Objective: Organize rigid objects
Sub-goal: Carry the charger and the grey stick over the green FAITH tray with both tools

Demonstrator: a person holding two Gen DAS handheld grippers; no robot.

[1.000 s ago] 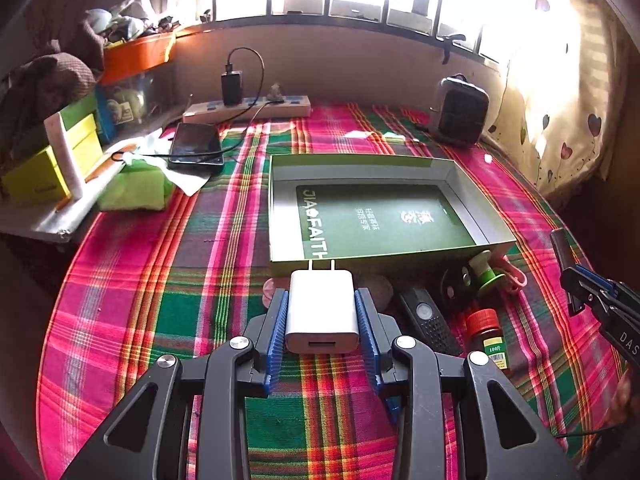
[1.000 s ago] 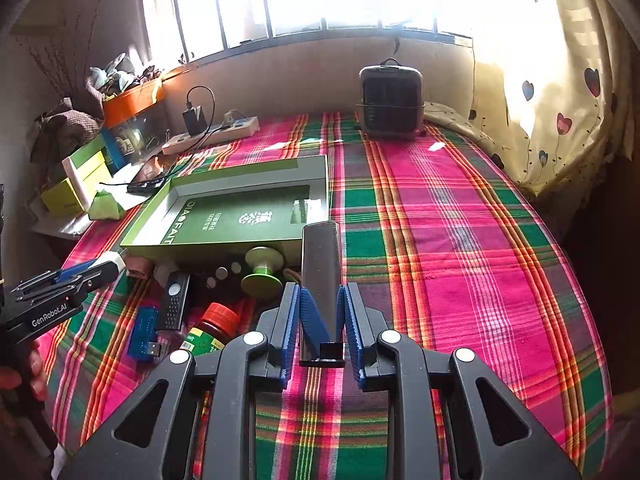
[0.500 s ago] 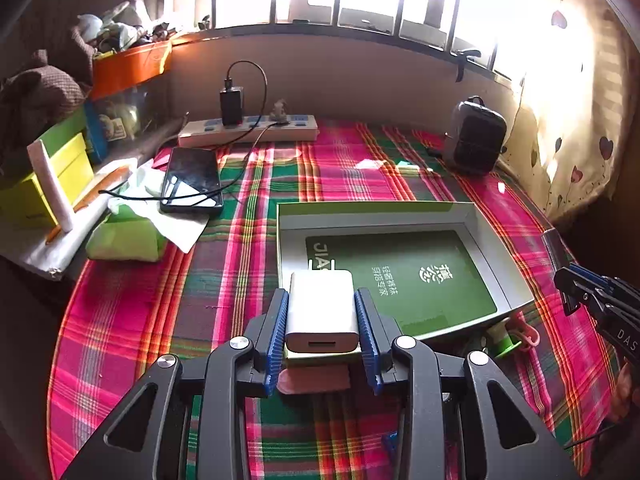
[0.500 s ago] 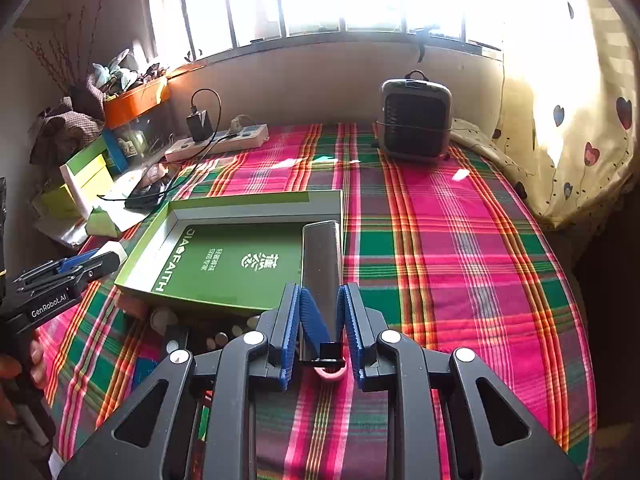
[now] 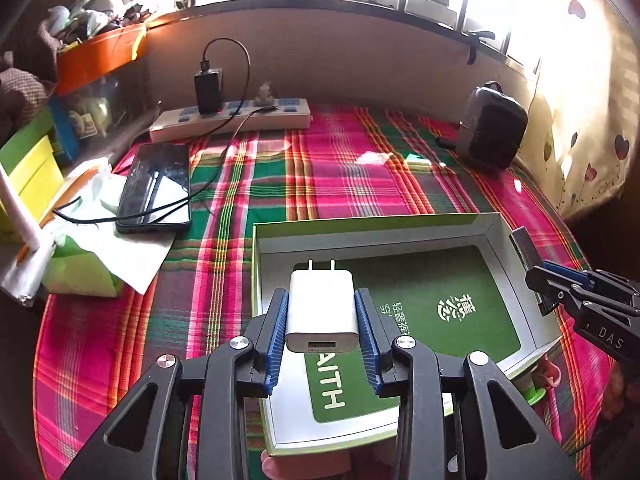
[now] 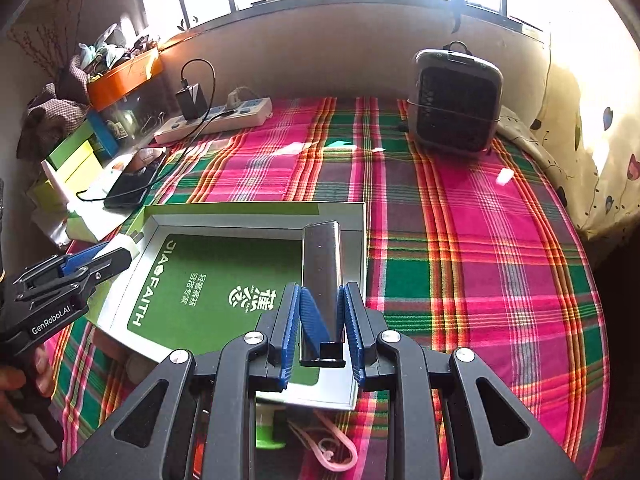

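In the left wrist view, at about nine o'clock, a dark phone point(image 5: 156, 188) lies on white paper, its cable running up to the power strip point(image 5: 232, 118) at eleven o'clock against the wall; these sit well apart from the sorting. At six o'clock the left gripper point(image 5: 322, 312) is clamped on a white charger point(image 5: 322, 308), prongs pointing away, the blue pads point(image 5: 276, 332) pressing its two flat sides so the block stays square. It hangs over the near-left part of the green-lined box point(image 5: 516, 276), which lies open on the plaid surface point(image 5: 340, 160), apparently the place for collecting the rigid items. At three o'clock the right gripper point(image 5: 556, 284) comes in over the box's right wall.

In the right wrist view, the left gripper point(image 6: 96, 260) shows at nine o'clock over the box's point(image 6: 256, 210) left rim. At six o'clock the right gripper point(image 6: 322, 312), jaws narrow, pinches a slim dark metallic bar point(image 6: 322, 264) by its near end, its length pointing away above the box's right side. Gripping one end likely lets the bar be laid flat along the wall. A dark heater point(image 6: 456, 100) stands at one o'clock, clear of it all. More loose items, partly hidden, lie below the box's near edge.
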